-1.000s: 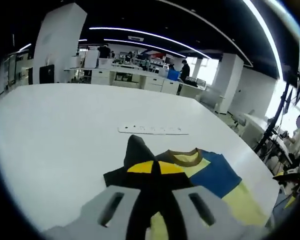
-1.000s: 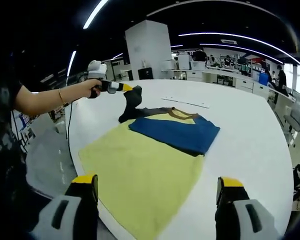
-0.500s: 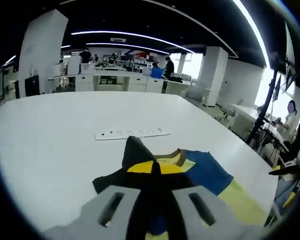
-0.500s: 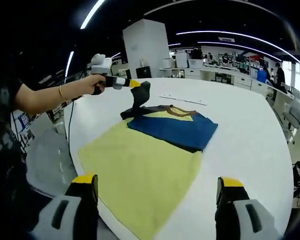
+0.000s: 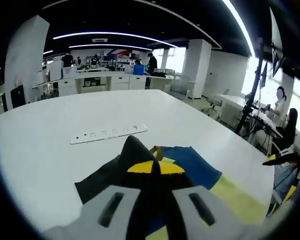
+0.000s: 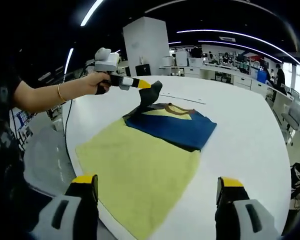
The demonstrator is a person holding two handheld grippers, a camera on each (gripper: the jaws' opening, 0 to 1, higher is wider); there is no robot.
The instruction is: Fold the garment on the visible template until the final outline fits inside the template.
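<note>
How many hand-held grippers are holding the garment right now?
1. The left hand-held gripper is shut on the garment's dark sleeve, lifted above the table; the right hand-held gripper is open and apart from it.

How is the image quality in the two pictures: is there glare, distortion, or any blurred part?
Left gripper view: strong fisheye bending, ceiling light strips curve into arcs; windows at right are overexposed; the gripper near the lens looks slightly soft. Right gripper view: the white table is bright but not glaring, the garment and the yellow template are sharp, and the edges bend.
</note>
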